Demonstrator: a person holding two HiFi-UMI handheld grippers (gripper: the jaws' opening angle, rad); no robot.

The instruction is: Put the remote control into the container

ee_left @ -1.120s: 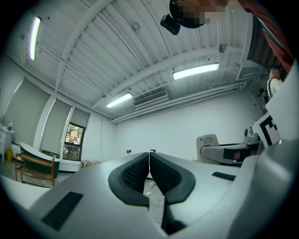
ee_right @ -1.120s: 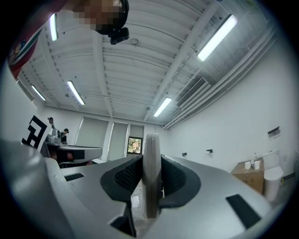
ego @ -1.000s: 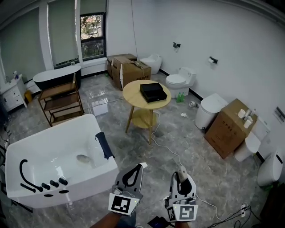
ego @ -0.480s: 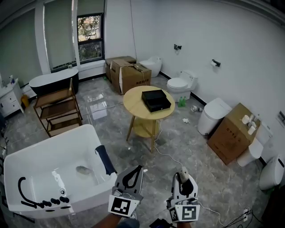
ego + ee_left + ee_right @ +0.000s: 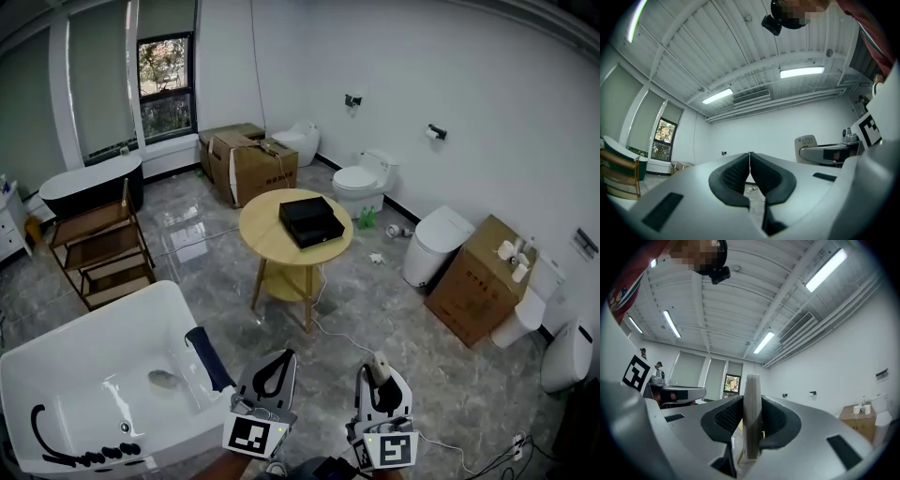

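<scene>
While the task is only partly done, the remote control [image 5: 752,418] is being held well apart from its goal. It is being gripped edge-on between the jaws of the right tongs [image 5: 379,373], low in the head view, with its pale end poking out past the jaw tips. The left tongs [image 5: 284,356] are sitting pressed shut with nothing between them. As I judge it, two things are remaining: crossing the grey floor [image 5: 375,300] to the round yellow desk [image 5: 262,234], then lowering the remote into the container.

Of the things that could hold something, the white bathtub [image 5: 56,347] at the left is the largest. It is showing only a small grey shape on its bottom, perhaps a drain. Cardboard boxes are standing by the right wall [image 5: 473,281] and below the window [image 5: 253,164], their contents hidden. Smallest is the black container [image 5: 307,219], a shallow box lying on the desk top toward the far side. I cannot tell whether it is holding anything.
</scene>
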